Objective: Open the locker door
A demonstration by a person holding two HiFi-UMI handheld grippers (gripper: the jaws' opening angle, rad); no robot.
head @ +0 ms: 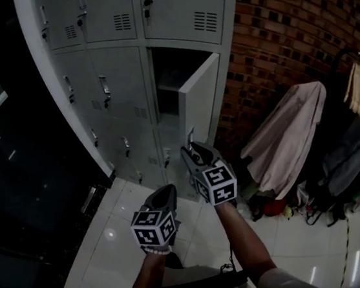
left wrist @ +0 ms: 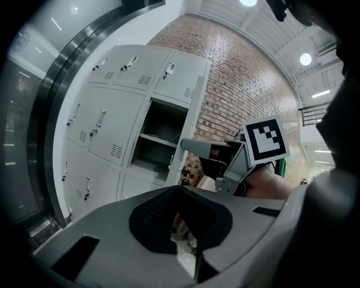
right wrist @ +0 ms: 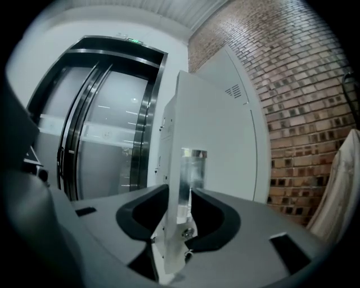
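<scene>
The grey locker block [head: 119, 76] stands ahead, with one door [head: 200, 95] in its right column swung out and the dark compartment [head: 166, 76] behind it showing. My right gripper [head: 190, 148] reaches the door's lower free edge. In the right gripper view the door [right wrist: 216, 135] runs edge-on between the jaws, and my right gripper [right wrist: 181, 197] is shut on the metal handle [right wrist: 191, 174]. My left gripper [head: 167, 190] hangs lower and to the left, away from the lockers. In its own view the left gripper [left wrist: 179, 191] is shut with nothing in it, and the open door [left wrist: 191, 121] lies beyond.
A brick wall [head: 270, 31] flanks the lockers on the right. Coats and bags on a rack [head: 296, 139] crowd the floor at the right. Dark glass and metal doors [head: 13, 160] fill the left. Pale floor tiles [head: 108, 247] lie below the grippers.
</scene>
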